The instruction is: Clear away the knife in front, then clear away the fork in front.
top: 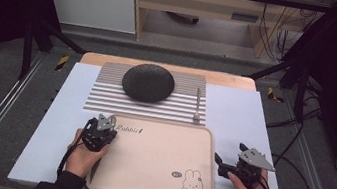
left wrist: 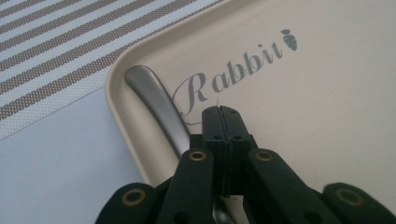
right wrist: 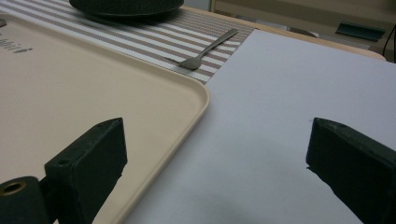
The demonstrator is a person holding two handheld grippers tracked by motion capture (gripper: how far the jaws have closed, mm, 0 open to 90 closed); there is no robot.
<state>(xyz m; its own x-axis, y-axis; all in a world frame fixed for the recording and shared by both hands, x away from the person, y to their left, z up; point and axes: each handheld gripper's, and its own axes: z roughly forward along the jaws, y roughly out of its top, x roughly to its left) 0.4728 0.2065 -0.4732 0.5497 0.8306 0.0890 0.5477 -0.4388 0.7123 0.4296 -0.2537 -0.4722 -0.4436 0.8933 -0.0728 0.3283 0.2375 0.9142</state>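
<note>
A beige tray (top: pixel 154 173) printed "Rabbit" lies on the table in front of me. My left gripper (top: pixel 109 127) hangs over the tray's far left corner, and in the left gripper view (left wrist: pixel 220 113) its jaws are pressed together with nothing between the tips. A metal utensil handle (left wrist: pixel 156 100) lies in that corner of the tray (left wrist: pixel 327 116) and runs under the gripper; its other end is hidden. My right gripper (top: pixel 229 152) is low over the table just right of the tray, jaws wide open and empty (right wrist: pixel 219 140).
A dark domed object (top: pixel 148 82) sits on a striped placemat (top: pixel 105 96) behind the tray. A fork (top: pixel 197 106) lies on the mat's right side (right wrist: pixel 205 49). A pale blue sheet (top: pixel 245 111) covers the table.
</note>
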